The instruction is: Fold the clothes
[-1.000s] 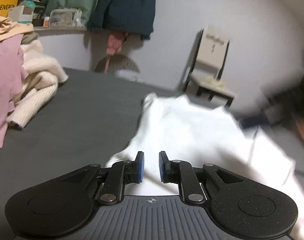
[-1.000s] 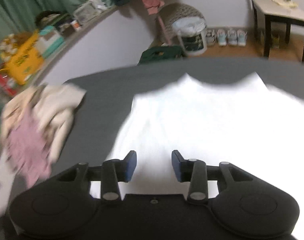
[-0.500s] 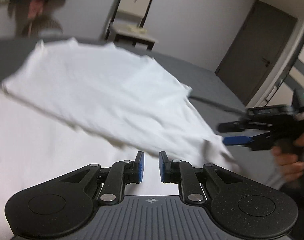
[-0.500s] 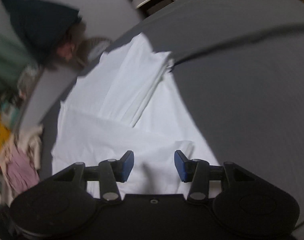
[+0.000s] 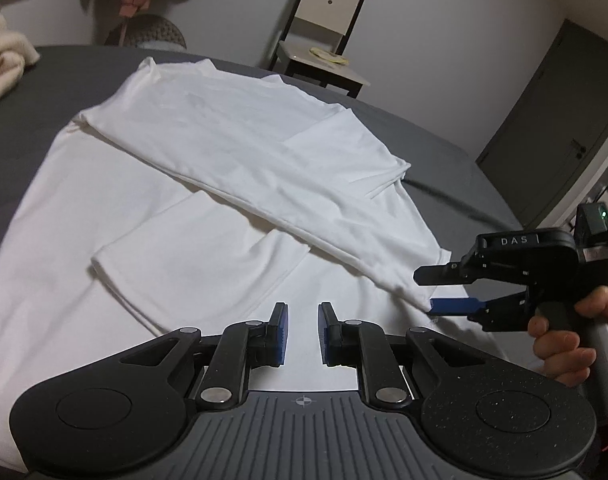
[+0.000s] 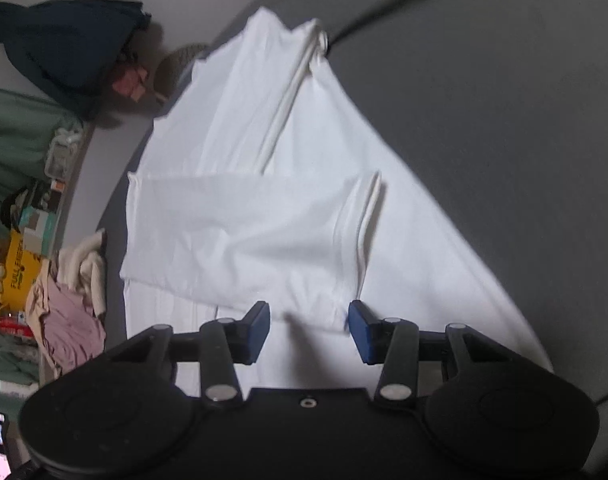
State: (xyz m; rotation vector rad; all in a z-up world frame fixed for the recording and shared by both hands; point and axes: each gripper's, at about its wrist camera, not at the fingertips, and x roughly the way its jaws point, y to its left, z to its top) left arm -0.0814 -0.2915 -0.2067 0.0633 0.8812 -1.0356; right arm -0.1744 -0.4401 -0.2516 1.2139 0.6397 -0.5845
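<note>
A white shirt (image 5: 208, 184) lies spread on the grey bed (image 5: 32, 92), filling the middle of both frames, one side folded across its body. The left tongs (image 5: 302, 334) hover low over its near edge, narrowly parted and empty. At lower right, the right tongs (image 5: 427, 292) gape wide around the corner of the folded flap. A chair (image 5: 323, 36) stands at top centre.

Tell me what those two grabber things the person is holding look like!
Both grippers are black plastic. The left gripper has two thin fingers with blue pads, round knobs and a grey ribbed base. The right gripper has a pistol handle, white letters "DAS", a blue finger and a tiny green light.
</note>
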